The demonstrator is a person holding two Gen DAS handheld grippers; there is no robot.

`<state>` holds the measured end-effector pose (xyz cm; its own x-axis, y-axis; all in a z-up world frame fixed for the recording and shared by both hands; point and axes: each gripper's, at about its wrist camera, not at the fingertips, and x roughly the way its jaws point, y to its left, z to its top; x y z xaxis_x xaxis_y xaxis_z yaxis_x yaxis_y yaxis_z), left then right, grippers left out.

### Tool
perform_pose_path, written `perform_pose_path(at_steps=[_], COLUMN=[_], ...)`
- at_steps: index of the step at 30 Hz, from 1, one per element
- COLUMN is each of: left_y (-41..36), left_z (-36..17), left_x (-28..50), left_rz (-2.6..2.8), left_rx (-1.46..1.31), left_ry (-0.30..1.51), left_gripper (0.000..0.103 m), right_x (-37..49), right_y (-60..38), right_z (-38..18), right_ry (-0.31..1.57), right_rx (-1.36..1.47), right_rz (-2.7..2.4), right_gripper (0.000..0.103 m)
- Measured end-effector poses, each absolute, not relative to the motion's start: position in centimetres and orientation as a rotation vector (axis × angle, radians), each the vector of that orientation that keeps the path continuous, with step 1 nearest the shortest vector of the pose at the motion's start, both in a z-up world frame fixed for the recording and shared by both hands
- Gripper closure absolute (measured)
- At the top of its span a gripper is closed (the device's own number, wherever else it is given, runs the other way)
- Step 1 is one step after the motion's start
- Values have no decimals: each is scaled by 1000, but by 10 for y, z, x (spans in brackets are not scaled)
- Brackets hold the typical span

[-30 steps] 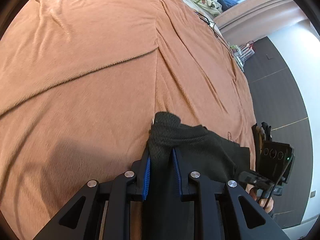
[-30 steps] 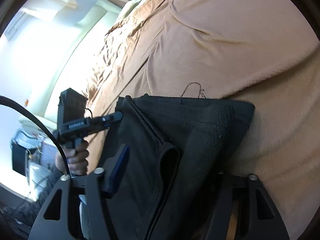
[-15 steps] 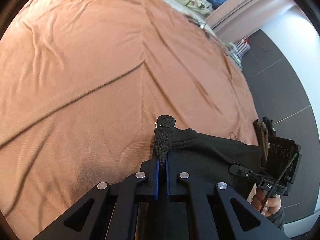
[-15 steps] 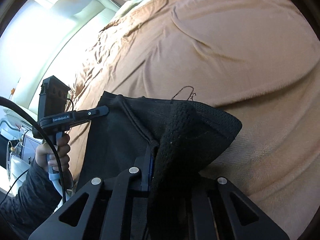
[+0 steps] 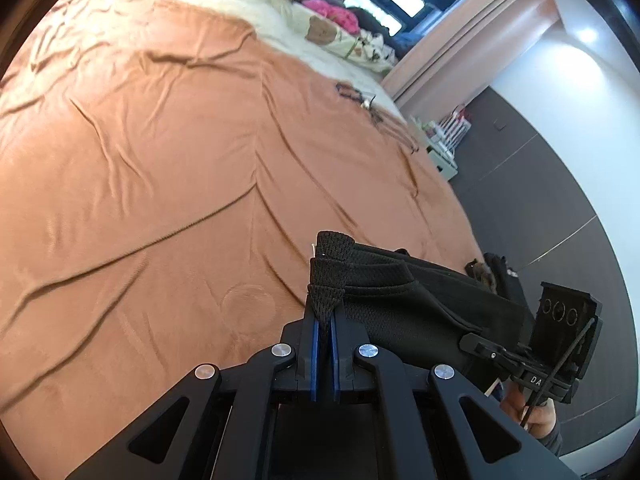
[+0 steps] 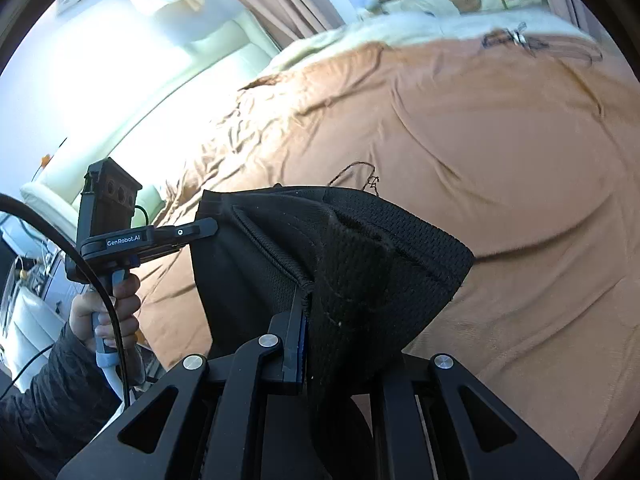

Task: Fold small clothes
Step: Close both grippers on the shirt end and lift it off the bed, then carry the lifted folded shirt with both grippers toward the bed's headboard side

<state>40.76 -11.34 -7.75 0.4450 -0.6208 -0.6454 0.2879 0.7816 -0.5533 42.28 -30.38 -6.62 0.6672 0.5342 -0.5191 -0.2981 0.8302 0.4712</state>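
Left wrist view: left gripper [image 5: 324, 322] pinches the garment [image 5: 404, 300] at lower centre; right gripper [image 6: 306, 320] clamps its other corner; thick bunched knit could slip out, dropping onto the blanket [image 5: 160, 160].

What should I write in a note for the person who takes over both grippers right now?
Left gripper: shut on one end of the black garment, its knit edge pinched between the blue fingers.
Right gripper: shut on the other end of the same garment, which drapes over its fingers.
Both closed within the last second.
Garment: held between the two grippers above the orange bedspread, its middle hanging.
Done: both ends gripped and raised.
Left: probably carry the held edge over, lay it down to make the fold, release, smooth. No fold is finished yet, as far as the views show.
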Motion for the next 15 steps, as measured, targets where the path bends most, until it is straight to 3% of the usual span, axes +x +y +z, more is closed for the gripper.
perform_pose_path(at_steps=[15], left_y=[-81], left_z=[17], left_x=[307], left_rz=[-594], left_rx=[-406], left_ry=[738], left_gripper=[99], right_x=[280], right_y=[-281], right_z=[-16], right_ry=[468], right_rx=[242], right_rz=[461], right_gripper=[97])
